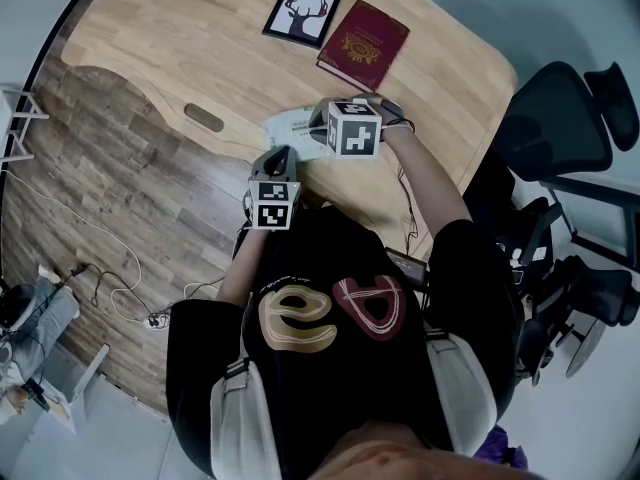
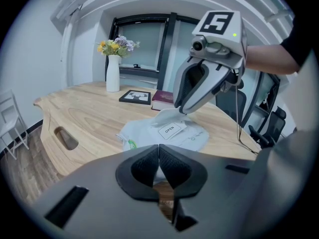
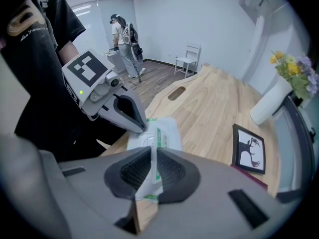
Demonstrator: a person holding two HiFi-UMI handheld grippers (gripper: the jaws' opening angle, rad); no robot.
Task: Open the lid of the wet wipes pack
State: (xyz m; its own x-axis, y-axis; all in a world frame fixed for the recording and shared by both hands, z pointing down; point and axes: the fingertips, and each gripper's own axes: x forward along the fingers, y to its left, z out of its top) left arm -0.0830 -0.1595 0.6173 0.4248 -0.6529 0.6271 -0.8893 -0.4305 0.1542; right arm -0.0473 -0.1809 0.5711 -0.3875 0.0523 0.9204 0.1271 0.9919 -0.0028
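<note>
The wet wipes pack is laid flat on the bench, close to its front edge. The pack's near edge is clamped between the closed fingers of the left gripper. At the far end, the lid flap is pinched between the nearly closed fingers of the right gripper and is held raised off the pack.

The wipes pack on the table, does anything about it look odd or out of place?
Only its lid: one end is lifted off the wipes pack, pinched between the right gripper's fingers, while the rest lies flat. The pack sits close to the table's near edge. Nothing is spilled or torn.
</note>
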